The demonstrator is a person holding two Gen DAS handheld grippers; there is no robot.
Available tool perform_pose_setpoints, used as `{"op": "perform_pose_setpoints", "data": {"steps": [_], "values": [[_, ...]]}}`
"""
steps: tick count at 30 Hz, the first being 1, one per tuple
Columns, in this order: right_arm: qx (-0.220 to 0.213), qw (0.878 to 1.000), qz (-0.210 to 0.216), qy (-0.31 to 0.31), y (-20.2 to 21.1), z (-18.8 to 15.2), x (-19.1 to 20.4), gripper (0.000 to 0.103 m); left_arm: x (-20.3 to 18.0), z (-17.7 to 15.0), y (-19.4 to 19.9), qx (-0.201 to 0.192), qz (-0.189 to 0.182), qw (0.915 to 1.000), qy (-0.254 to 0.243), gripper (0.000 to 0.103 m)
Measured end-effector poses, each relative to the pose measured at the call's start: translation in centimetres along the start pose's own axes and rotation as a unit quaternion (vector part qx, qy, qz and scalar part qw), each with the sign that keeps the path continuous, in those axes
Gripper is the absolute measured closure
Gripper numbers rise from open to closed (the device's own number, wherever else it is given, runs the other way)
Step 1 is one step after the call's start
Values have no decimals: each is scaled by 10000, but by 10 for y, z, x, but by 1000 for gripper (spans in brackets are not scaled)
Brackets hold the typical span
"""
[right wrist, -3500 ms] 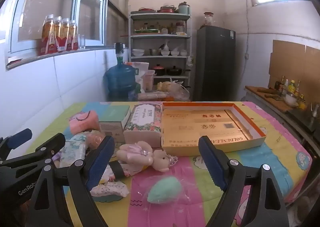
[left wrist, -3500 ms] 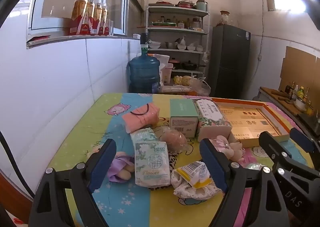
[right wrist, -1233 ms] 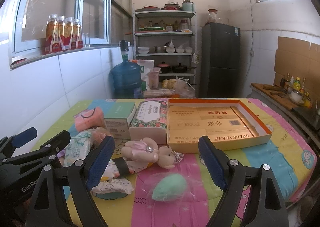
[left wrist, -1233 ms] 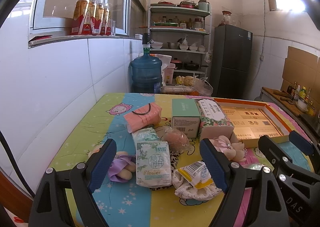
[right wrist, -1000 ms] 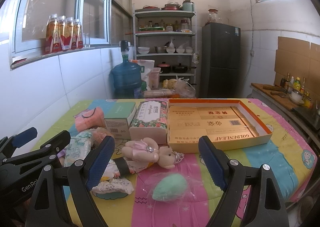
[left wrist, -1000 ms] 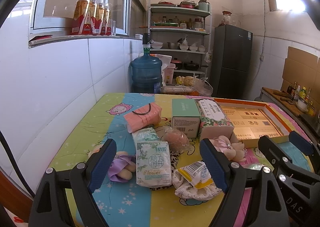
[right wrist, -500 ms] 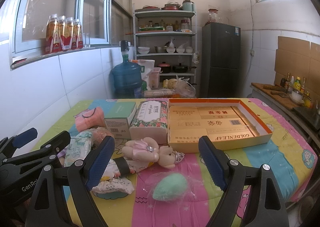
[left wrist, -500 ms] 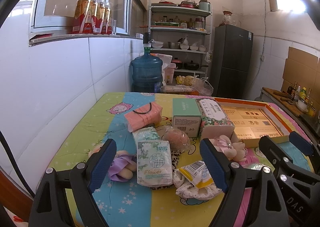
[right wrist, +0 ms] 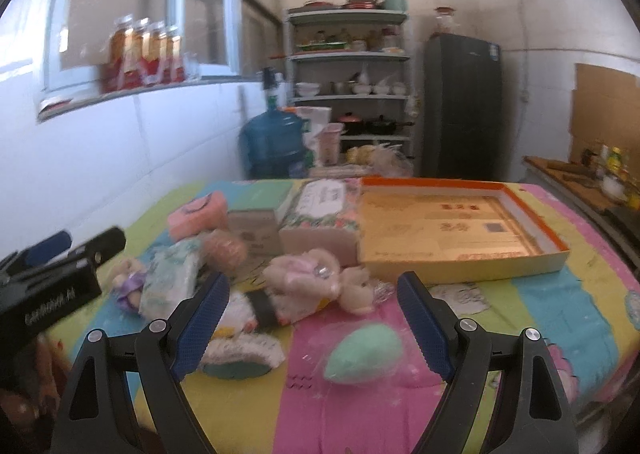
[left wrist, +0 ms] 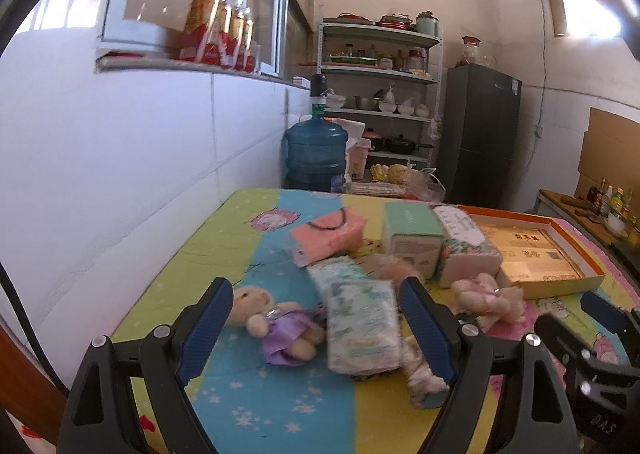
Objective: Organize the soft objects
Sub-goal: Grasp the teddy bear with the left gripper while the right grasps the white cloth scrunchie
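Observation:
Soft things lie in a heap on the colourful table cloth (left wrist: 248,406). A purple-dressed plush doll (left wrist: 280,328) and a floral tissue pack (left wrist: 360,326) lie between the fingers of my open, empty left gripper (left wrist: 316,328). A pink plush bear (right wrist: 312,280) and a bagged green sponge (right wrist: 364,354) lie in front of my open, empty right gripper (right wrist: 308,318). A pink pouch (left wrist: 330,232), a peach bagged sponge (right wrist: 224,248) and a frilly cloth (right wrist: 240,352) lie among them.
An open orange-rimmed cardboard box (right wrist: 460,230) lies at the right of the table. A green box (left wrist: 412,240) and a floral tissue box (left wrist: 464,250) stand behind the heap. A white wall (left wrist: 120,173) borders the left edge. Water jug, shelves and fridge stand beyond.
Both grippers have moved forward and down toward the heap, the left one swinging left so the purple doll and tissue pack lie between its fingers. Both stay open.

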State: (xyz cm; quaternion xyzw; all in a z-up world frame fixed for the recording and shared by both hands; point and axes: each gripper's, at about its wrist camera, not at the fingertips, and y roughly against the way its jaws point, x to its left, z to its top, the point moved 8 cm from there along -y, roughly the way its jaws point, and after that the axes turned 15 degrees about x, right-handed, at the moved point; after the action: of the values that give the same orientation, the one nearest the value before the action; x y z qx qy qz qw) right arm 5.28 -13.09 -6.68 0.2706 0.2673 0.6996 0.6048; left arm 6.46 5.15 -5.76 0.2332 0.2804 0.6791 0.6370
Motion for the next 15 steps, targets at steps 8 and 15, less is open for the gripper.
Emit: {"op": "perform_pose_setpoints", "data": {"steps": [8, 15], "values": [[320, 9942, 565, 855, -25, -26, 48, 16, 28, -28, -20, 272, 24, 9996, 94, 18], [831, 9891, 696, 996, -63, -35, 53, 17, 46, -37, -34, 376, 11, 9991, 180, 18]]}}
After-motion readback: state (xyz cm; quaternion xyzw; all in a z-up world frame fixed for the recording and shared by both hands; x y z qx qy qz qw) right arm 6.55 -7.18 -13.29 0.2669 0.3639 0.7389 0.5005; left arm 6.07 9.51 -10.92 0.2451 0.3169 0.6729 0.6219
